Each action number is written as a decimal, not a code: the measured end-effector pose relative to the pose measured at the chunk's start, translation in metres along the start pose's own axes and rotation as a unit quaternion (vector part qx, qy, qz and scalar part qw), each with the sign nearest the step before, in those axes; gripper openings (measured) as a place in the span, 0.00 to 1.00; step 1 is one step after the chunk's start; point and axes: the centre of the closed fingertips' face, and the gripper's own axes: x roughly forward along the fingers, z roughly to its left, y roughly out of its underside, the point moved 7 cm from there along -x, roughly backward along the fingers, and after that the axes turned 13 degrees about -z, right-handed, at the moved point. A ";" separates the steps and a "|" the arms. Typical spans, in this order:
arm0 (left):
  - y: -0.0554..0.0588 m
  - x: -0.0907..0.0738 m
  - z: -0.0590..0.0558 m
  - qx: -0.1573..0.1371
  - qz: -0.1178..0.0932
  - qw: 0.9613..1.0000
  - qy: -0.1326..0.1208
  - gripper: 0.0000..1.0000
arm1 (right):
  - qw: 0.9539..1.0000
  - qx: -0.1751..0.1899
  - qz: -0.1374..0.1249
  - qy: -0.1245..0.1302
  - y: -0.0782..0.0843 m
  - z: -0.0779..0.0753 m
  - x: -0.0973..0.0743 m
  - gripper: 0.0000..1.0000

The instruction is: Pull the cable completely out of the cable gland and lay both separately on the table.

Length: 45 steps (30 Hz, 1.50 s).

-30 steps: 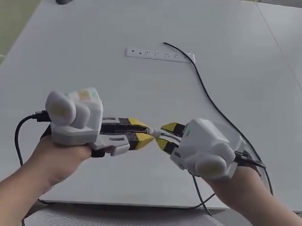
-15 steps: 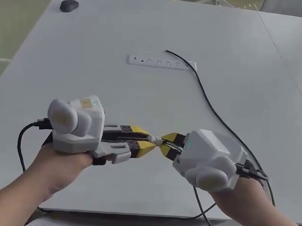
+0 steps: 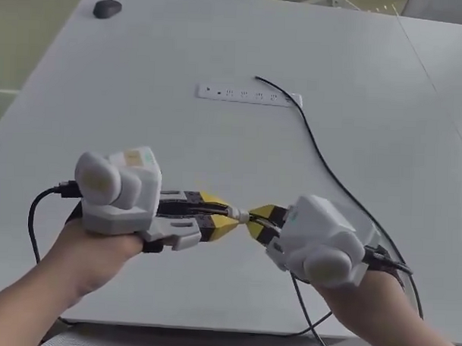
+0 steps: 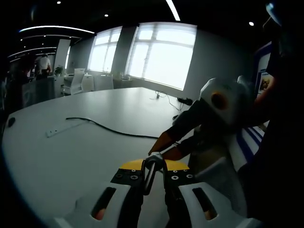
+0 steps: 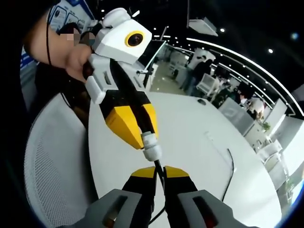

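In the head view the two grippers meet tip to tip above the table's near edge. My left gripper [image 3: 229,216] is shut on a small white cable gland [image 3: 242,216], which pokes out past its yellow jaws. In the right gripper view the gland [image 5: 151,145] has a thin black cable [image 5: 160,170] running out of it, down between the yellow tips of my right gripper [image 5: 159,176]. My right gripper [image 3: 254,220] is shut on that cable, close to the gland. The left gripper view has the gland [image 4: 151,166] between its jaws.
A white power strip [image 3: 247,95] lies at the middle of the white table [image 3: 142,101]. Its black cord [image 3: 322,165] runs to the right front edge. A dark mouse [image 3: 107,8] sits far left. A mesh chair seat [image 3: 172,339] is below the table edge.
The head camera has shifted a little. The gap between the two grippers' tips has grown slightly, with both still shut.
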 end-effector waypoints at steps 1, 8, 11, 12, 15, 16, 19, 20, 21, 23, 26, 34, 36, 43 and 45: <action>-0.001 0.000 0.000 0.000 -0.001 1.000 0.000 0.15 | 1.000 0.004 0.000 0.002 0.001 -0.001 -0.001 0.00; -0.003 0.002 0.003 0.001 -0.004 1.000 -0.004 0.15 | 0.999 0.043 0.007 0.011 0.011 -0.009 -0.001 0.00; -0.004 0.001 0.004 0.000 -0.006 1.000 -0.006 0.15 | 0.998 0.059 0.013 0.015 0.020 -0.012 -0.001 0.00; -0.004 0.001 0.005 0.000 -0.006 1.000 -0.006 0.15 | 0.998 0.062 0.014 0.016 0.021 -0.012 -0.002 0.00; -0.004 0.001 0.005 0.000 -0.007 1.000 -0.006 0.15 | 0.997 0.076 0.017 0.022 0.028 -0.015 -0.003 0.00; -0.004 0.001 0.005 -0.001 -0.007 1.000 -0.007 0.15 | 0.996 0.084 0.019 0.024 0.030 -0.016 -0.003 0.00; -0.005 0.002 0.006 -0.001 -0.009 1.000 -0.010 0.15 | 0.994 0.099 0.025 0.031 0.039 -0.019 -0.005 0.00; -0.005 0.002 0.007 -0.001 -0.009 1.000 -0.011 0.15 | 0.994 0.104 0.026 0.031 0.041 -0.019 -0.005 0.00; -0.005 0.002 0.007 -0.002 -0.009 1.000 -0.012 0.15 | 0.993 0.110 0.028 0.032 0.044 -0.019 -0.006 0.00; -0.005 0.002 0.009 -0.001 -0.008 1.000 -0.013 0.15 | 0.992 0.116 0.030 0.036 0.049 -0.019 -0.008 0.00; -0.004 0.001 0.011 -0.002 -0.008 1.000 -0.015 0.15 | 0.991 0.123 0.033 0.040 0.055 -0.018 -0.010 0.00; -0.002 0.002 0.012 -0.003 -0.006 1.000 -0.016 0.15 | 0.988 0.142 0.040 0.046 0.065 -0.017 -0.012 0.00; -0.002 0.002 0.013 -0.003 -0.006 1.000 -0.017 0.15 | 0.988 0.143 0.043 0.046 0.067 -0.017 -0.013 0.00; -0.002 0.001 0.014 -0.004 -0.008 1.000 -0.019 0.15 | 0.987 0.145 0.047 0.049 0.072 -0.015 -0.015 0.00; -0.002 0.000 0.014 -0.004 -0.007 1.000 -0.020 0.15 | 0.987 0.147 0.048 0.049 0.073 -0.015 -0.015 0.00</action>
